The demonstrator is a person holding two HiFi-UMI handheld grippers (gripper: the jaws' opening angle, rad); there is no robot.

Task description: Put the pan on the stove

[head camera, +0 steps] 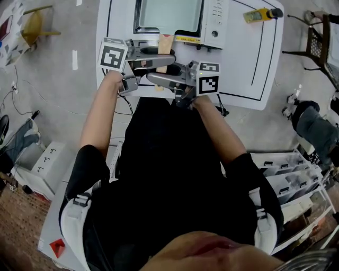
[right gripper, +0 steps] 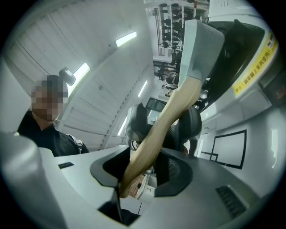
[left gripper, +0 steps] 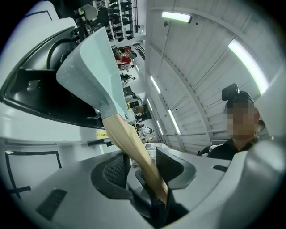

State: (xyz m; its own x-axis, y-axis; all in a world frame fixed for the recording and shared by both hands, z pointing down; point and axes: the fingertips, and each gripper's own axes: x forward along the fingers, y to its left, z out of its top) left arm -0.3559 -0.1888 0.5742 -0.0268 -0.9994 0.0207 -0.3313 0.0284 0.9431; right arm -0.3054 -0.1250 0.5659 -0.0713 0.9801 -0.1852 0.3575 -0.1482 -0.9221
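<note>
No pan or stove shows in any view. A spatula with a wooden handle [head camera: 164, 45] and a pale grey-green blade [left gripper: 91, 71] stands upright between both grippers at the white table's near edge. My left gripper [head camera: 167, 62] reaches in from the left and is shut on the handle [left gripper: 134, 147]. From the right, my right gripper [head camera: 157, 80] crosses just under it and is also shut on the handle [right gripper: 163, 129]. The blade [right gripper: 201, 44] points up towards the microwave. In the gripper views, the left gripper [left gripper: 143, 167] and right gripper [right gripper: 143, 167] each have the handle running between their pads.
A white microwave [head camera: 214, 21] sits on the white table [head camera: 249, 58] just behind the grippers. A yellow tool [head camera: 262, 14] lies at the table's far right. Chairs stand at both far corners, plastic bins [head camera: 286, 180] at the right, white boxes [head camera: 47, 164] at the left.
</note>
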